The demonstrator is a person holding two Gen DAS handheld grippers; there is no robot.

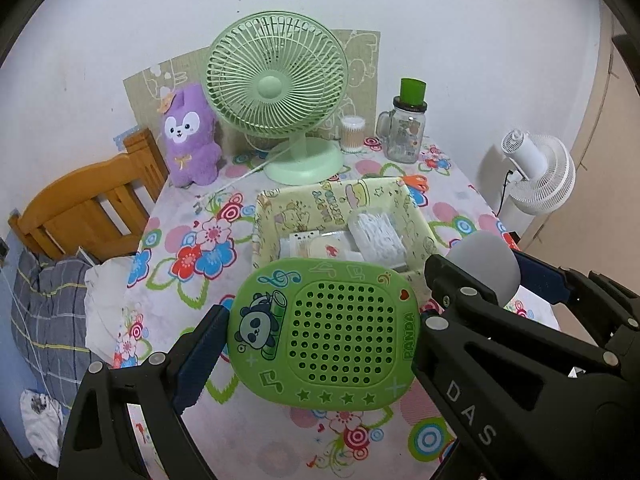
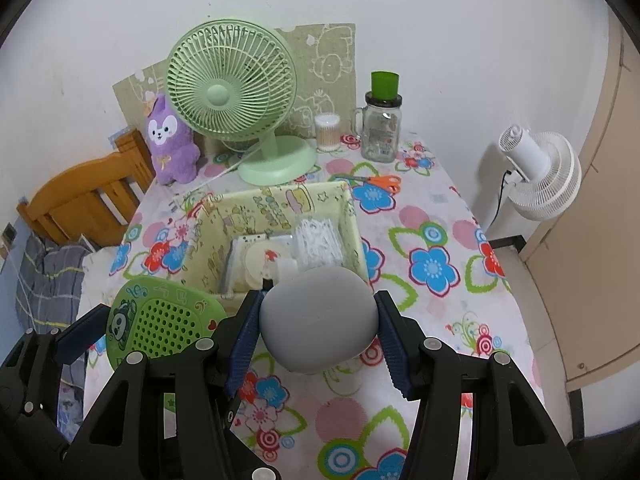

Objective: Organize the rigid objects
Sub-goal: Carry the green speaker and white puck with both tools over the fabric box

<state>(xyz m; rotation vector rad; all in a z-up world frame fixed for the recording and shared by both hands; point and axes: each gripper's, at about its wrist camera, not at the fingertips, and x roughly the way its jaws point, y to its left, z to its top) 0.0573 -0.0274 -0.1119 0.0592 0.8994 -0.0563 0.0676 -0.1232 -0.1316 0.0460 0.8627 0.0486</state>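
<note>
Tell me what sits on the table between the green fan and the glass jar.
A small clear tub of cotton swabs stands between the green fan and the glass jar, clearest in the right wrist view.

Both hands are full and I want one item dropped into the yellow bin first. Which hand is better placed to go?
Right, probably. The right gripper holds the grey oval object right at the yellow bin near edge. The left gripper with its green panda case sits further off to the side.

fan [image 2: 232, 80] behind tray [image 2: 276, 196], scissors [image 2: 384, 182] right
</note>
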